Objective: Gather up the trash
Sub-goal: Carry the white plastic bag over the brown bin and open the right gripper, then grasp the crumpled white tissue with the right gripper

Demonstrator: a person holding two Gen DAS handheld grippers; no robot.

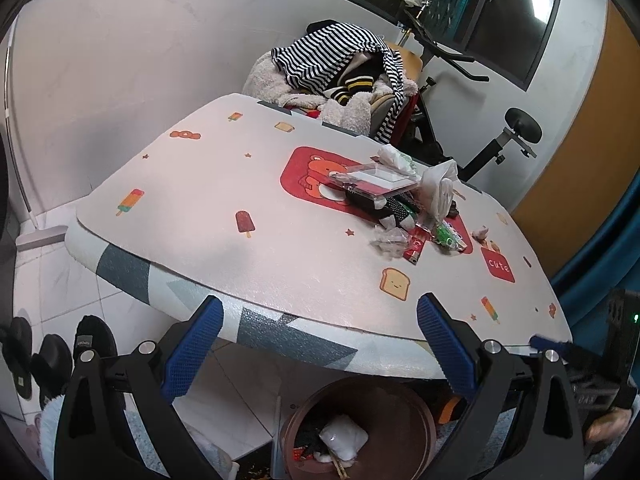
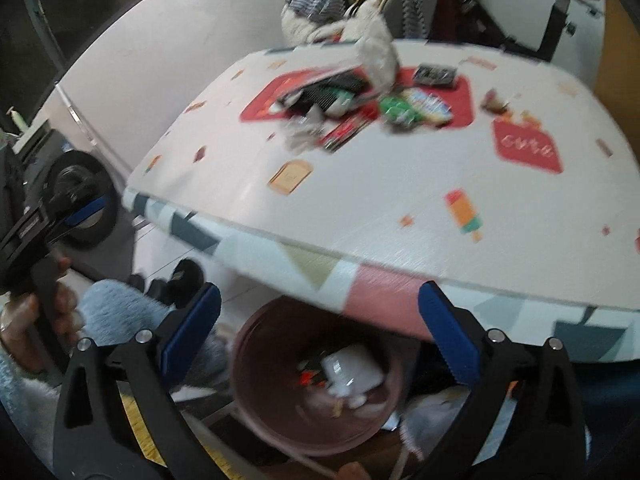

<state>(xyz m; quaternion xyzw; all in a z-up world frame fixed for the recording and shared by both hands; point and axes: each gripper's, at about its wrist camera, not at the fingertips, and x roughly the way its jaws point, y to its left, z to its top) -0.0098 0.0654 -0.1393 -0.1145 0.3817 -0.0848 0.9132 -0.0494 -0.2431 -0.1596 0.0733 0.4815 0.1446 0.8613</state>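
Jaws stood wide apart and empty on both the left gripper [image 1: 320, 346] and the right gripper [image 2: 320, 334], each hanging over the near edge of the surface [image 1: 208, 200]. Below that edge, on the floor, a brown bin [image 2: 256, 412] held a white wad [image 1: 344, 438] and other scraps. More trash [image 1: 404, 204], wrappers, crumpled tissue and a clear plastic box, lay heaped toward the far right corner of the surface.

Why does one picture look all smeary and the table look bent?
Right wrist view: motion blur smears the table and trash pile. Left wrist view: sharp, the pile crisp. Both views: the fisheye lens bends the table's edge and darkens the corners.
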